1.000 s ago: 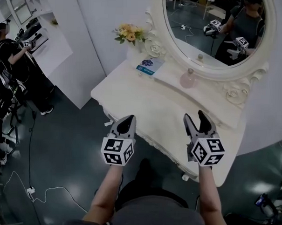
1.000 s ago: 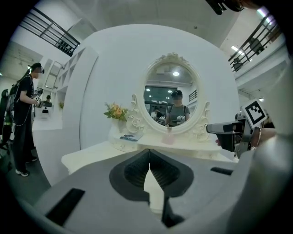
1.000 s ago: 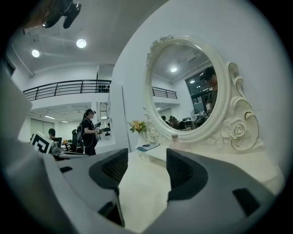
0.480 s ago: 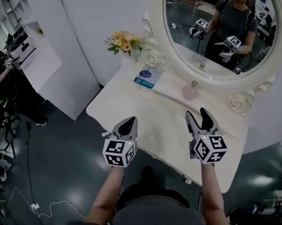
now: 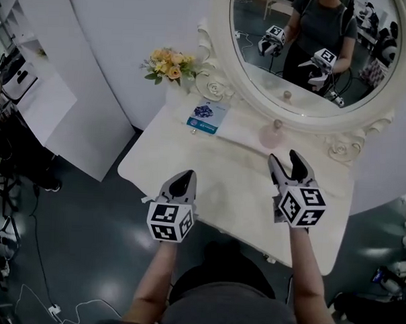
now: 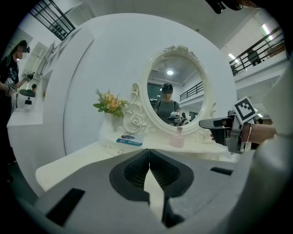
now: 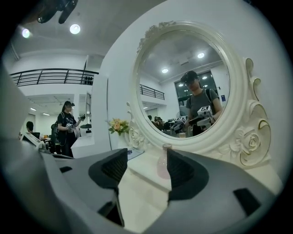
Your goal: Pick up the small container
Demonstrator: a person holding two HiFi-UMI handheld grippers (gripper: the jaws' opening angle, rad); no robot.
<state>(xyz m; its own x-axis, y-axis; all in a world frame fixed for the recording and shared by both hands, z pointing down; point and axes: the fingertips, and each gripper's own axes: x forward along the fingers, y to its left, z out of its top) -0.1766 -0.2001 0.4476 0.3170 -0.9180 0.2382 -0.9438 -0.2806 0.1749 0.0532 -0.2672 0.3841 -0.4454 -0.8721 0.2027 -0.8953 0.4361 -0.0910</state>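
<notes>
The small container is a pale pink bottle [image 5: 272, 133] with a round stopper, upright on the raised back shelf of the white dressing table [image 5: 190, 157], just below the oval mirror [image 5: 309, 48]. It also shows in the left gripper view as the pink bottle [image 6: 176, 138] and between the right jaws as the pink bottle [image 7: 163, 161]. My right gripper [image 5: 288, 157] is open and empty, a short way in front of the bottle. My left gripper [image 5: 183, 179] is shut and empty over the table's front left edge.
A vase of yellow flowers [image 5: 168, 64] stands at the table's back left. A blue booklet [image 5: 207, 116] lies on the shelf left of the bottle. A white counter [image 5: 38, 94] and another person are at the far left. Dark floor surrounds the table.
The view has drifted: table and mirror sit slightly lower and left. My right gripper has edged nearer the bottle. Left gripper is much as before.
</notes>
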